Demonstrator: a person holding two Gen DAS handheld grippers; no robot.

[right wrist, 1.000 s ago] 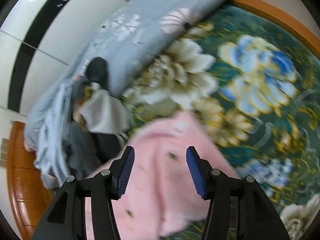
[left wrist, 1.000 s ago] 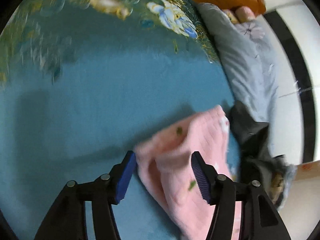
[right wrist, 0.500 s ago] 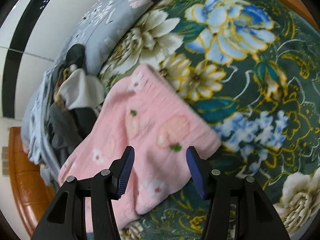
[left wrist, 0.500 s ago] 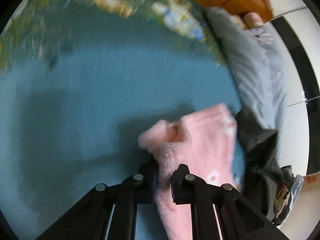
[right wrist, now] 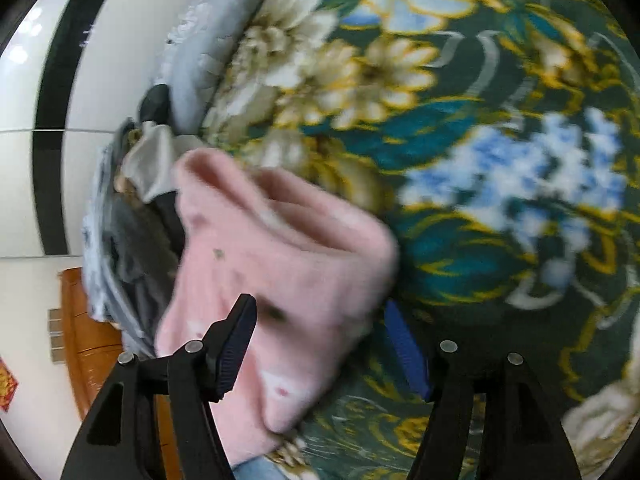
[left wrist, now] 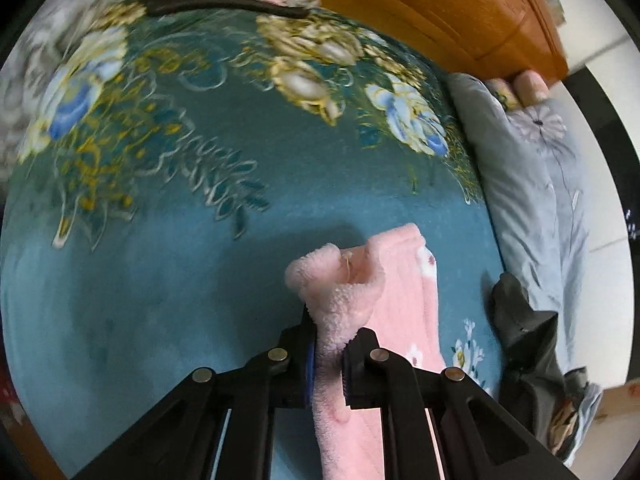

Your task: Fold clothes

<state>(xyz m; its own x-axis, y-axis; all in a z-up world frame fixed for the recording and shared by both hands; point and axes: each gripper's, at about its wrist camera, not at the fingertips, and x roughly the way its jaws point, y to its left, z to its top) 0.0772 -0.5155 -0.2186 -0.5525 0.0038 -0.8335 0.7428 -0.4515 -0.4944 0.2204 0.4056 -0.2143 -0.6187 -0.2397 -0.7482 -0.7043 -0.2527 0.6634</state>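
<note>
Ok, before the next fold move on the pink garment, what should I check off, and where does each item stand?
1. Left gripper shut on the pink fleece garment: ok.
2. Right gripper open, with the garment between its fingers: ok, not yet grasping.
3. Garment flat for folding: not ok, bunched at the held edge.
4. Teal blanket bare to the left of the garment: ok.
5. Dark clothes pile apart from the garment: ok in the left view, cannot tell in the blurred right view.
</note>
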